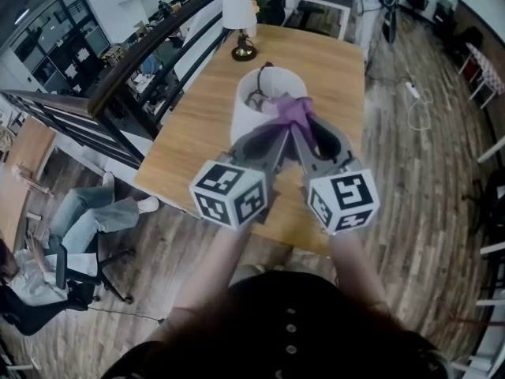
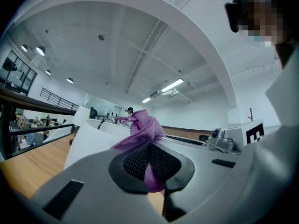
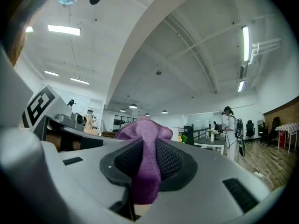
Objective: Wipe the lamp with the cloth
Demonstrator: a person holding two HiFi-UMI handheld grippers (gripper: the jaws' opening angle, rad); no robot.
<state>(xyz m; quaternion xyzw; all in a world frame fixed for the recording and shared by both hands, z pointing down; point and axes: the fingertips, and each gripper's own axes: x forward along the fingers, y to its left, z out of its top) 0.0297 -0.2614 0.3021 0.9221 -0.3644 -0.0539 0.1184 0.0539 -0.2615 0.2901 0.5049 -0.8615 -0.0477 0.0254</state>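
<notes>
While the left hand-held gripper (image 2: 149, 162) and right hand-held gripper (image 3: 148, 164) each clamp the purple fabric cloth (image 1: 293, 110), the white drum-shaded lamp (image 1: 264, 105) stands just beyond their tips; wiping well likely means holding the cloth taut and pressing lightly, lest the lamp tip.

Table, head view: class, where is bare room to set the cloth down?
Bare wood lies right of the lampshade to the table edge, and between lampshade and small lamp. Crowded in front, where left claw and right claw grip the cloth.
</notes>
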